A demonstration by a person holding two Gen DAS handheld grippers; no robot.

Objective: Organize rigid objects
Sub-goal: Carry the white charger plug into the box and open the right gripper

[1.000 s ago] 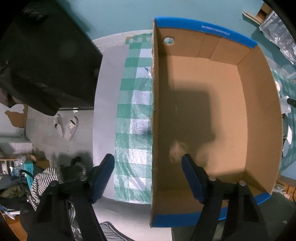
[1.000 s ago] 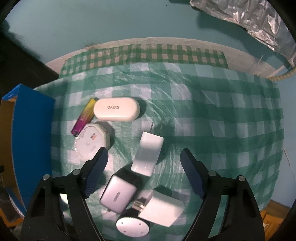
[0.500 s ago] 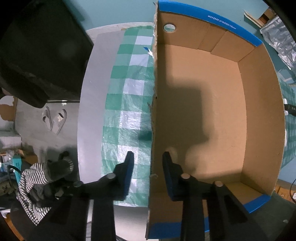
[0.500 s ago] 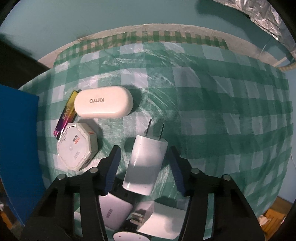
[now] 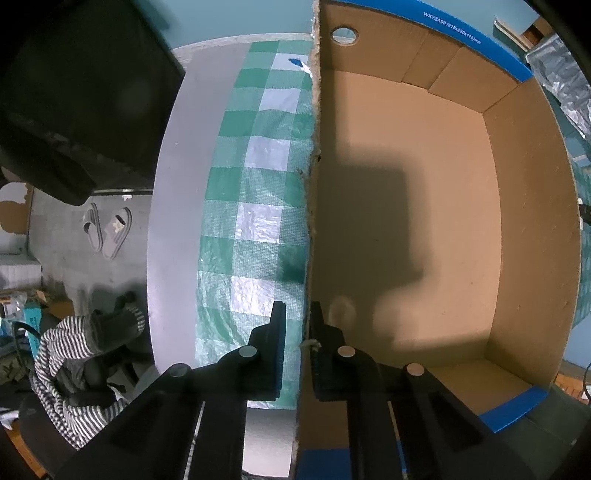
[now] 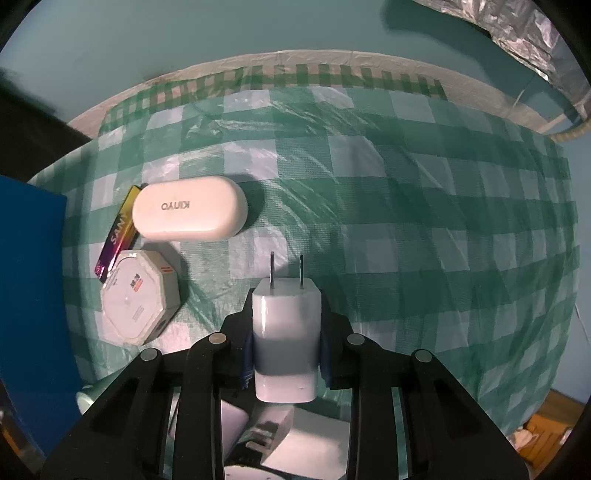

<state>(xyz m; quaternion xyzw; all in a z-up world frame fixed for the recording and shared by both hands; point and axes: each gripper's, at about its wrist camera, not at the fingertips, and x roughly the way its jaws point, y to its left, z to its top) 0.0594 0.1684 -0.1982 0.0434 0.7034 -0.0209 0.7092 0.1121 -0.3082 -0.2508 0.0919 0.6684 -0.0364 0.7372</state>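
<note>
An empty cardboard box [image 5: 424,221] with blue outer faces stands on the green checked tablecloth [image 5: 255,206]. My left gripper [image 5: 297,325] is shut on the box's left wall, one finger outside and one inside. In the right wrist view my right gripper [image 6: 286,332] is shut on a white plug charger [image 6: 284,339], its two prongs pointing away from me. Left of it lie a white oval case [image 6: 190,213], a white octagonal box [image 6: 138,297] and a purple-yellow stick [image 6: 116,236]. More white chargers [image 6: 306,446] lie under the gripper, partly hidden.
The box's blue side [image 6: 33,295] stands at the left edge of the right wrist view. Crumpled foil [image 6: 517,33] lies beyond the round table. Left of the table are a dark chair [image 5: 74,92], slippers [image 5: 107,229] on the floor and striped cloth [image 5: 85,354].
Both grippers have closed. The left one has closed onto the box's left wall. The right one sank a little and closed on the white plug charger.
</note>
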